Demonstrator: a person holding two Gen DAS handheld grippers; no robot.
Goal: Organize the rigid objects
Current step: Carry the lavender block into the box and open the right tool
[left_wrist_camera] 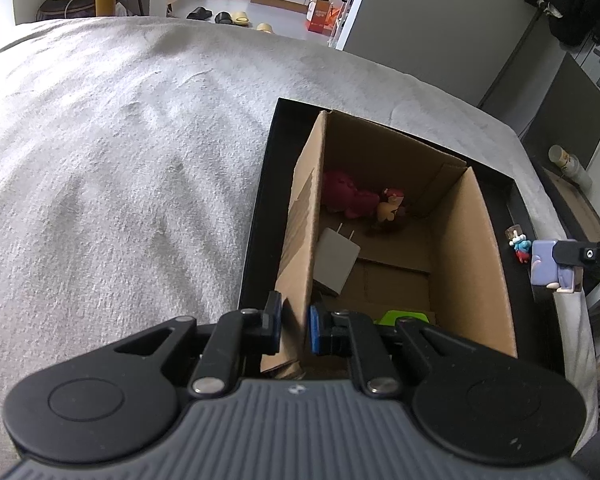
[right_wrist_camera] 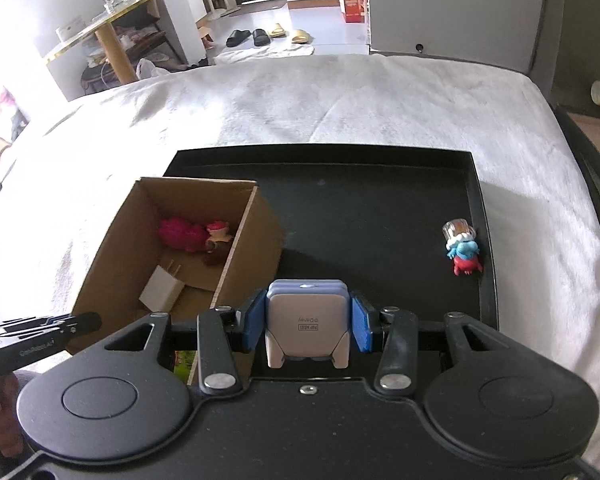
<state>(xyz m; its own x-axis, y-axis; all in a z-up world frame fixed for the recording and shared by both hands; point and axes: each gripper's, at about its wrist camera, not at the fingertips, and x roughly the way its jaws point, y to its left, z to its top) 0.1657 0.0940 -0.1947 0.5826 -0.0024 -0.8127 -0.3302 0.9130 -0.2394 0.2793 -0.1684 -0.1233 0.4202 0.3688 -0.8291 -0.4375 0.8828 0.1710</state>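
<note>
- Right gripper [right_wrist_camera: 306,322] is clamped on a lavender boxy figurine [right_wrist_camera: 306,320] above the black tray [right_wrist_camera: 380,208].
- Left gripper [left_wrist_camera: 294,326] pinches the cardboard box [left_wrist_camera: 472,264] wall.
- Charger [right_wrist_camera: 160,290] and pink figure [right_wrist_camera: 192,234] are boxed; the blue-and-red figurine [right_wrist_camera: 464,254] is left on the tray.

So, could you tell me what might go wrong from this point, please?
1. The right gripper holds the lavender block toy over the black tray, outside the cardboard box; released here, it would likely miss.
2. The left gripper pinches the box wall; a tug could tip out the white charger.
3. The small blue figurine sits near the tray's edge, easily knocked.
</note>
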